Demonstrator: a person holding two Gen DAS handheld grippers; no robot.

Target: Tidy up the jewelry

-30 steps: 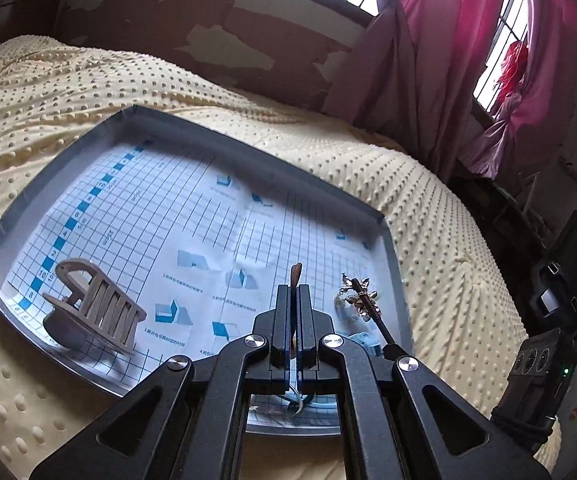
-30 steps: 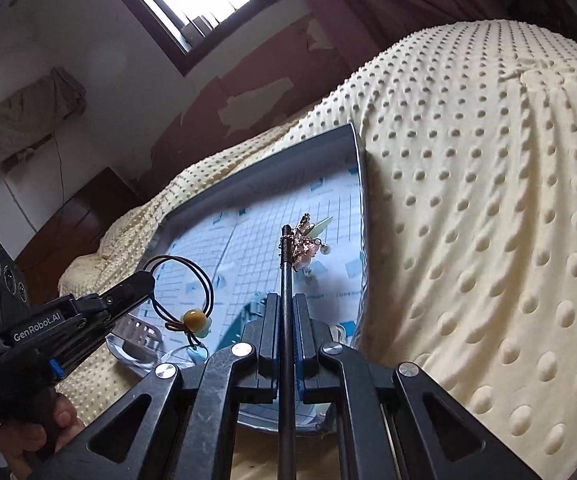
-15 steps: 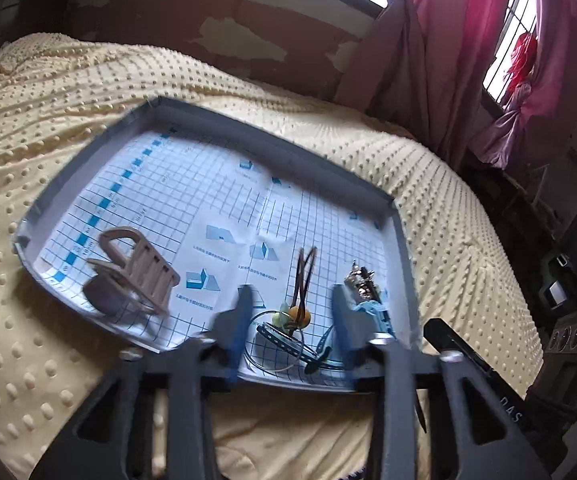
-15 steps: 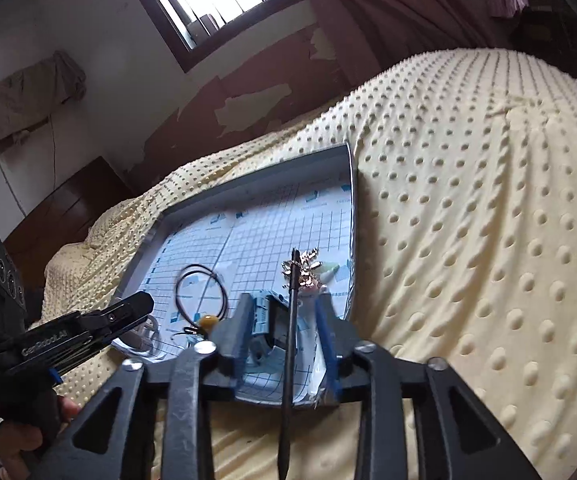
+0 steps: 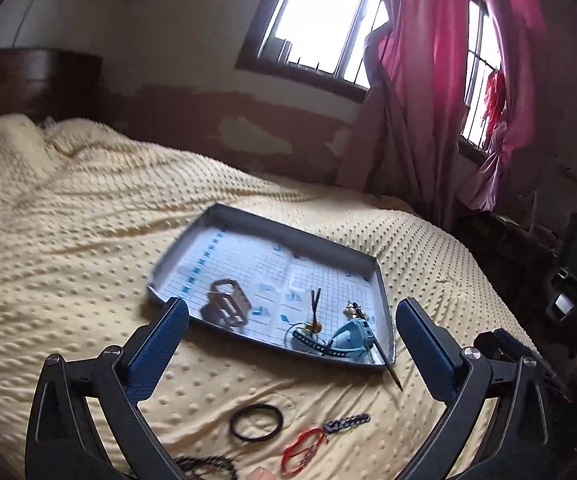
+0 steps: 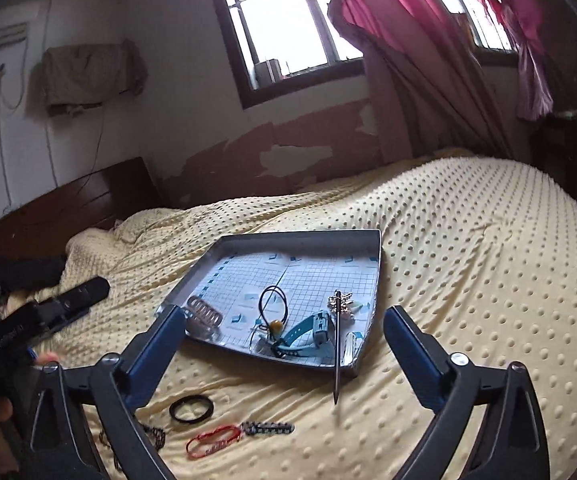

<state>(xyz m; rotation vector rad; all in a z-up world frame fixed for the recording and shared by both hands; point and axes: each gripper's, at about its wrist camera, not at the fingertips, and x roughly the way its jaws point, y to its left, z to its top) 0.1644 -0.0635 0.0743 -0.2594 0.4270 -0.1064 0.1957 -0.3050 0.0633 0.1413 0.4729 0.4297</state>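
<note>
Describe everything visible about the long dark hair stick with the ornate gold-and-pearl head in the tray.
The long dark hair stick is a thin, straight rod, probably metal or dark wood, with a cluster of gold-toned flowers and pale beads at its head. It lies in the grey tray near the tray's right side, head inward. Its shaft crosses the near rim, and the pointed tip sticks out over the yellow dotted bedspread. The teal watch lies just beside it. Neither gripper touches it.

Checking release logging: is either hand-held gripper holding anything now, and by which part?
Nothing held. The left hand-held gripper and right hand-held gripper have just been opening, nothing between them. The hairpin lies across the tray rim.
</note>
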